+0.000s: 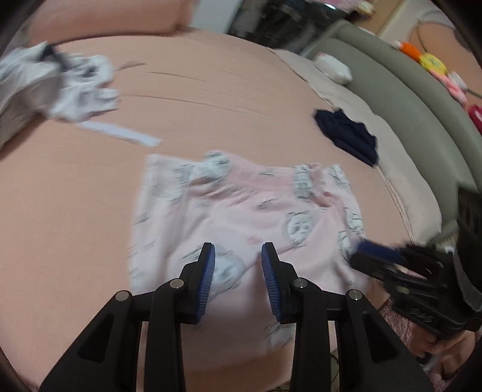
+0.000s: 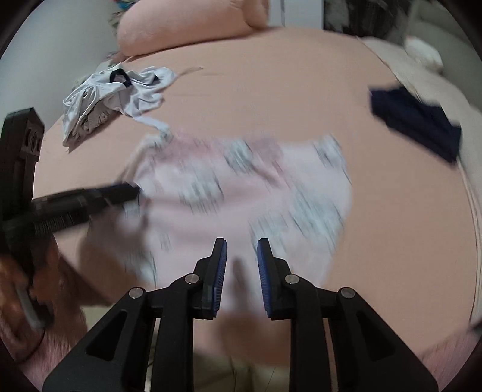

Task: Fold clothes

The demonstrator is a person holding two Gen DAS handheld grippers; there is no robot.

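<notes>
A pale pink garment with a grey-white cartoon print [image 1: 241, 211] lies spread on the pink bed sheet [image 1: 75, 211], its gathered waistband on the far side. My left gripper [image 1: 238, 250] hovers over the garment's near part, open, with nothing between its blue pads. My right gripper [image 2: 241, 244] is open too, above the garment's [image 2: 241, 196] near edge, holding nothing. The left wrist view has the right gripper [image 1: 373, 256] at the garment's right edge. In the right wrist view the left gripper [image 2: 129, 190] is at its left edge. Motion blurs both views.
A crumpled white-grey pile of clothes [image 1: 60, 84] with a loose white strap [image 1: 120, 131] lies far left. A navy garment [image 1: 349, 132] sits far right near the grey padded bed frame [image 1: 406, 99]. A pink pillow [image 2: 186, 24] is at the head. A person's hand [image 1: 436, 340] holds the right gripper.
</notes>
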